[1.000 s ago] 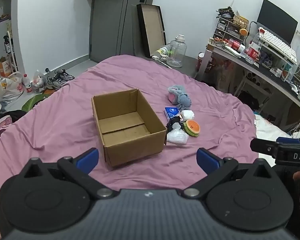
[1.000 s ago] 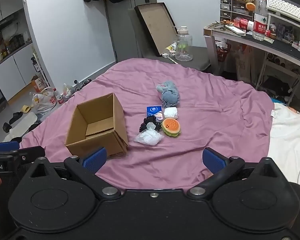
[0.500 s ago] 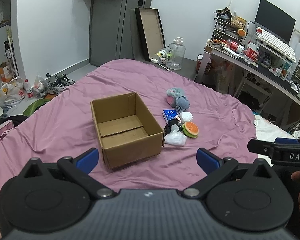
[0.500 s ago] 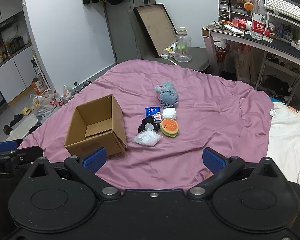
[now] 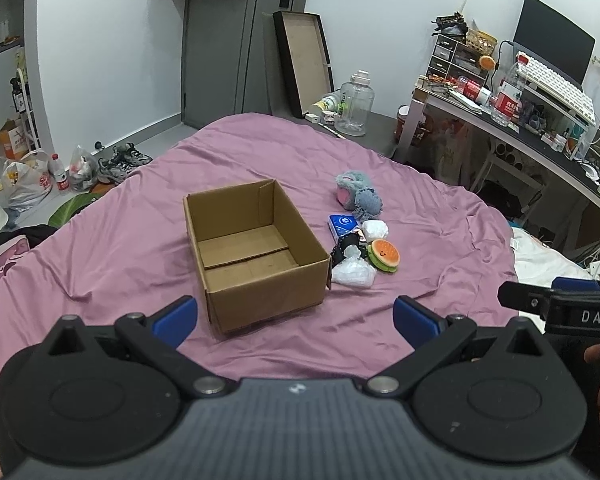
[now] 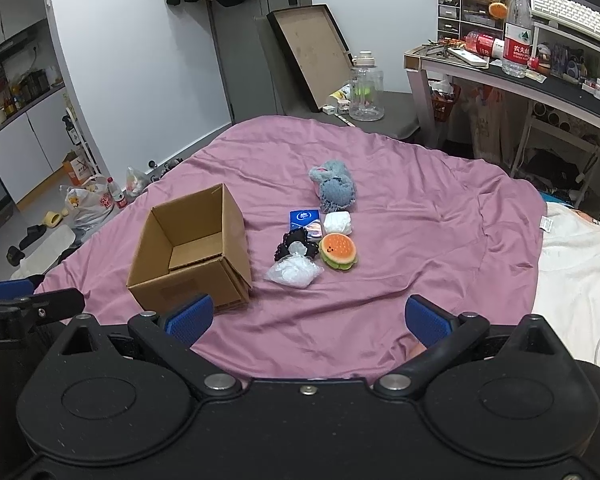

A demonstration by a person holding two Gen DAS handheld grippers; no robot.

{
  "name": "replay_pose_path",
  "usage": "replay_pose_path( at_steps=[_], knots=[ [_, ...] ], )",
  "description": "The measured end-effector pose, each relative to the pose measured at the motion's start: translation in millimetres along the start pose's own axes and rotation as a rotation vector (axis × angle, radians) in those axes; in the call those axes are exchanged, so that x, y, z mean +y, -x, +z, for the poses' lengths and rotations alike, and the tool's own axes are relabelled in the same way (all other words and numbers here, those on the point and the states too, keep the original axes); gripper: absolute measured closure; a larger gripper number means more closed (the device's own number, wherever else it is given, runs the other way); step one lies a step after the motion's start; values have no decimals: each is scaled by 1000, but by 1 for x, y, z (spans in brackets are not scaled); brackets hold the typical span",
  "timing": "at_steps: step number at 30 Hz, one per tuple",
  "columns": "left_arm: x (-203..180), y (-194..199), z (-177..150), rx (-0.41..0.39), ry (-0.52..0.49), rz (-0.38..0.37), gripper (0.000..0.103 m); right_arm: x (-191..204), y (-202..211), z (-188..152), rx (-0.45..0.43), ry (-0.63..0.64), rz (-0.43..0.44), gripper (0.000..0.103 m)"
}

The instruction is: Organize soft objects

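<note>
An empty open cardboard box [image 5: 256,248] [image 6: 188,250] sits on the purple bedspread [image 5: 440,240]. Right of it lies a cluster of soft things: a grey-blue plush [image 5: 358,196] [image 6: 336,188], a blue tissue pack [image 5: 342,225] [image 6: 305,220], a white bundle [image 5: 375,230] [image 6: 338,223], a black fuzzy item [image 5: 346,246] [image 6: 294,242], an orange-green burger toy [image 5: 385,255] [image 6: 337,251] and a clear bag of white stuff [image 5: 354,272] [image 6: 294,272]. My left gripper [image 5: 296,316] is open and empty, short of the box. My right gripper [image 6: 308,316] is open and empty, short of the cluster.
A desk [image 6: 540,88] with a bottle, keyboard and clutter stands at the right. A clear water jug [image 5: 356,110] and a leaning frame [image 5: 302,62] are beyond the bed. Bags and shoes lie on the floor at left [image 5: 28,184]. A white blanket [image 6: 580,272] lies at right.
Both grippers have drawn slightly back and up; the box and cluster sit a little higher and smaller in view. Jaws stay open. Nothing on the bed has moved.
</note>
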State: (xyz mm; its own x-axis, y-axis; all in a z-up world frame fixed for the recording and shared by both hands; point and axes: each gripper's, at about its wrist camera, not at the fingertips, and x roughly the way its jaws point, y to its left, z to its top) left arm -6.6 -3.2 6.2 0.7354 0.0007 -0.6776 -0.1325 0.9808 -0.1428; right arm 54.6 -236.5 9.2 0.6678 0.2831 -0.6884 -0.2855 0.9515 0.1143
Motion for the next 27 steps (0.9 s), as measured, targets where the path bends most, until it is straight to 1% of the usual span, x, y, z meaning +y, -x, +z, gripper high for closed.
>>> replay_pose_path(
  at_steps=[11, 27],
  knots=[
    [4, -2, 0, -2, 5, -1, 0, 1, 4, 3, -13, 6, 15, 0],
    [11, -3, 3, 1, 15, 1, 0, 4, -2, 1, -3, 16, 14, 0]
  ],
)
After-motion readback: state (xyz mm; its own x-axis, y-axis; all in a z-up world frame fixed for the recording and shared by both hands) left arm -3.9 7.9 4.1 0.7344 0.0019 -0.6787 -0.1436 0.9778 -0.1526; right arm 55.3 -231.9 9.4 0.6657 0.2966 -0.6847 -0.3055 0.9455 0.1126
